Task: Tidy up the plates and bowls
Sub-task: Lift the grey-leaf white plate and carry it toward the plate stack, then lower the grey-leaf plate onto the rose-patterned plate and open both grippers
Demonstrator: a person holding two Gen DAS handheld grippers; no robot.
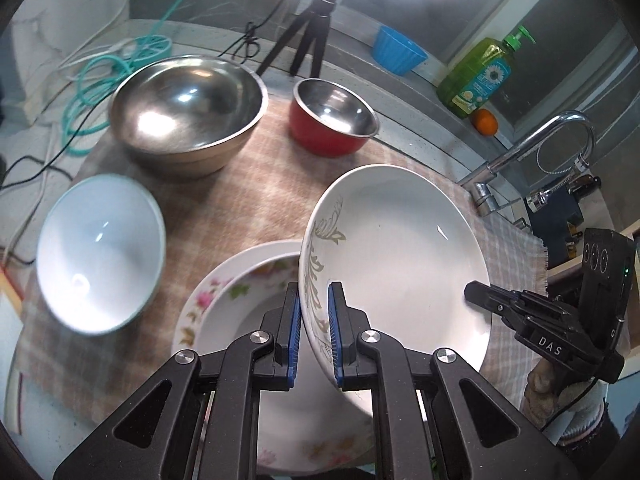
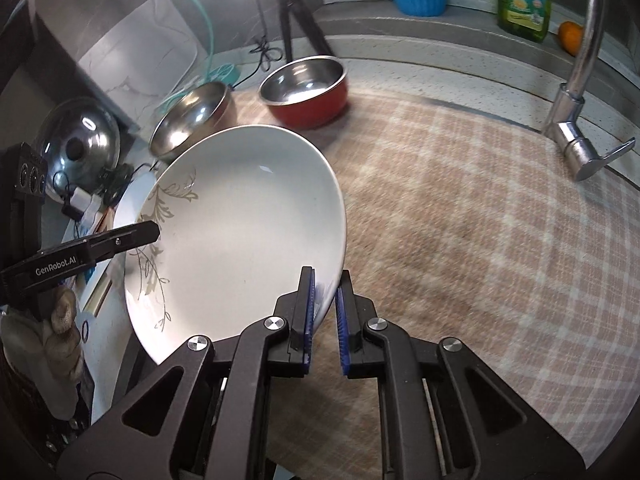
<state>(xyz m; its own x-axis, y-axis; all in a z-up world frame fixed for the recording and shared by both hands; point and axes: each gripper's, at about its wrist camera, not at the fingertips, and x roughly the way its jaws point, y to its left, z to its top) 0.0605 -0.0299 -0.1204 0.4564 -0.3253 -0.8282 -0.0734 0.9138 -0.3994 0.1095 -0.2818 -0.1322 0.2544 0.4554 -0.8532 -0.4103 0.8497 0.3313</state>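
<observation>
A white deep plate with a grey leaf pattern [image 1: 400,248] [image 2: 240,220] hangs tilted above the checked cloth, carried by both grippers. My left gripper [image 1: 314,294] is shut on its patterned rim. On the opposite rim my right gripper [image 2: 325,280] is shut too, and it shows from the side at the plate's right edge [image 1: 472,294]. Under the held plate lies a flowered plate [image 1: 224,300]. A white bowl [image 1: 100,252] sits at the left, a large steel bowl [image 1: 188,108] and a red bowl with steel inside [image 1: 334,120] at the back.
A checked cloth [image 2: 460,220] covers the counter. A tap [image 2: 580,120] stands at the right, with a soap bottle [image 1: 476,76], an orange [image 1: 485,122] and a blue tub [image 1: 398,54] on the ledge behind. A black tripod [image 1: 308,36], cables and a steel lid [image 2: 76,148] are at the left.
</observation>
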